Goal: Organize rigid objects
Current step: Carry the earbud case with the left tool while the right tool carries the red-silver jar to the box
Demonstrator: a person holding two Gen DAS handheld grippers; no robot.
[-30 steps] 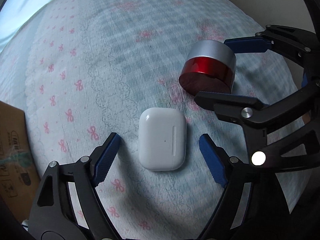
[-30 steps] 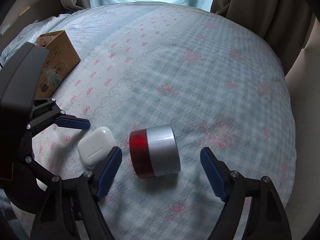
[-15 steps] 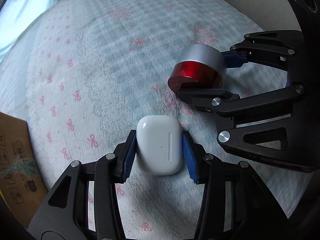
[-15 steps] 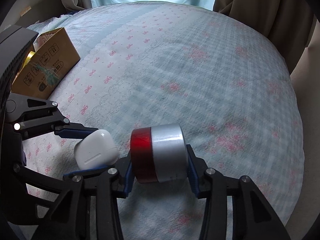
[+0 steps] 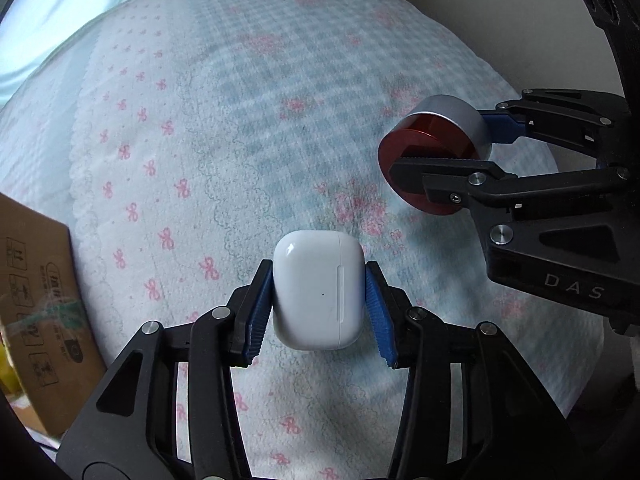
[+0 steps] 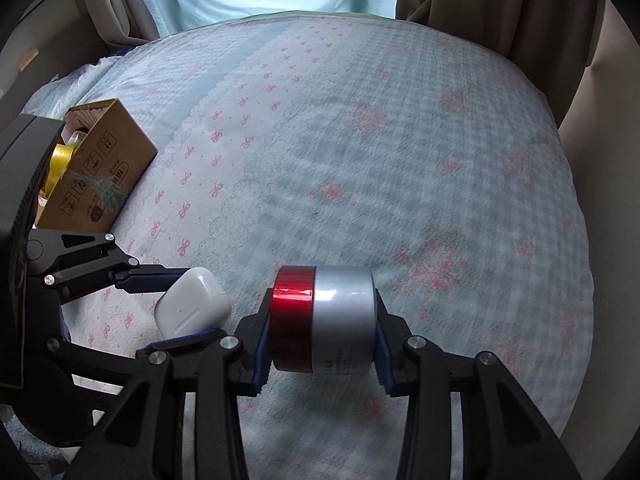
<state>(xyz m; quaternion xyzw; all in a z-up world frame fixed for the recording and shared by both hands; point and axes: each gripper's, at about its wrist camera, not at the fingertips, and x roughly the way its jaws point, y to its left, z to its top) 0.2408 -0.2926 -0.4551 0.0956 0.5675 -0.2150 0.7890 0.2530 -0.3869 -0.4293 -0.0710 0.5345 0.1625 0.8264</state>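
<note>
My left gripper (image 5: 318, 300) is shut on a white earbud case (image 5: 318, 290) and holds it above the bed; the case also shows in the right wrist view (image 6: 192, 304). My right gripper (image 6: 322, 326) is shut on a red and silver cylinder (image 6: 324, 322), pads on its two flat ends. In the left wrist view the cylinder (image 5: 436, 152) sits at the right, gripped by the right gripper (image 5: 460, 140). Both objects are lifted off the blue checked bedspread (image 6: 360, 160).
An open cardboard box (image 6: 100, 172) stands on the bed at the left, with a yellow item (image 6: 60, 164) inside; its side shows in the left wrist view (image 5: 36, 304). Brown curtains (image 6: 500, 4) hang behind the bed. The bed edge curves off at the right.
Both grippers closed from open onto their objects, left on the earbud case and right on the cylinder, and then lifted them off the bedspread.
</note>
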